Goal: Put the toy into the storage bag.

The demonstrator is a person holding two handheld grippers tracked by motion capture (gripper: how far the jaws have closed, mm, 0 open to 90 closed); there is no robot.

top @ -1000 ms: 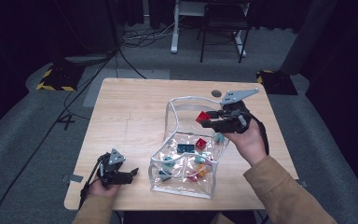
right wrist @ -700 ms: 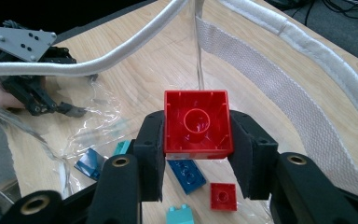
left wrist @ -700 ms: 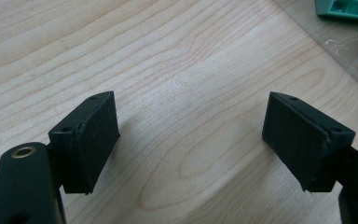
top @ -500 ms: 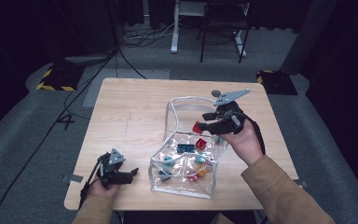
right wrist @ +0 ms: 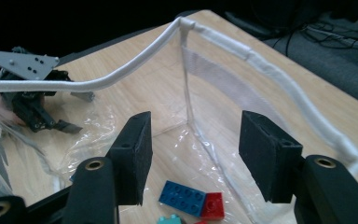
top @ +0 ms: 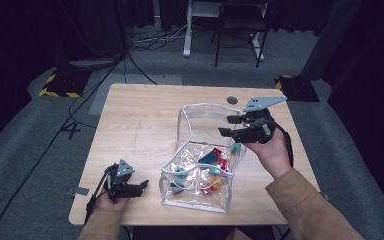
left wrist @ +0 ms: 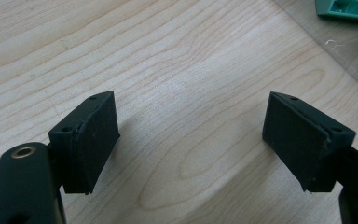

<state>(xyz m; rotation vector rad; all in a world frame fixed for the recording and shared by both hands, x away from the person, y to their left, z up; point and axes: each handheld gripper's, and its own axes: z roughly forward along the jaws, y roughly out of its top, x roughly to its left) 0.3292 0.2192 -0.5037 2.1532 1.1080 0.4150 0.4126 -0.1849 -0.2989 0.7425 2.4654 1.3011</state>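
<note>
**Bricks in the clear bag, both tongs empty**

A wooden table [top: 140,120] carries a clear plastic bag [top: 200,175] with white piping, standing open right of centre. Inside it, toward 5 o'clock from the table's middle, lies a small heap of toy bricks [top: 211,167] in red, blue, teal and orange. In the right gripper view a blue brick [right wrist: 184,196] touches a red brick [right wrist: 213,205] on the bag's floor.

The right gripper [top: 232,126] hangs over the bag's rim at about 3 o'clock. Its jaws have just been opening and now stand spread, nothing between them. The left gripper [top: 141,186] rests on the table at 7 o'clock, just beside the bag, jaws also spread and empty over bare wood.

Judging from this, the latest brick looks dropped in. No loose bricks are seen on the table, so the filling seems done or nearly so.
</note>
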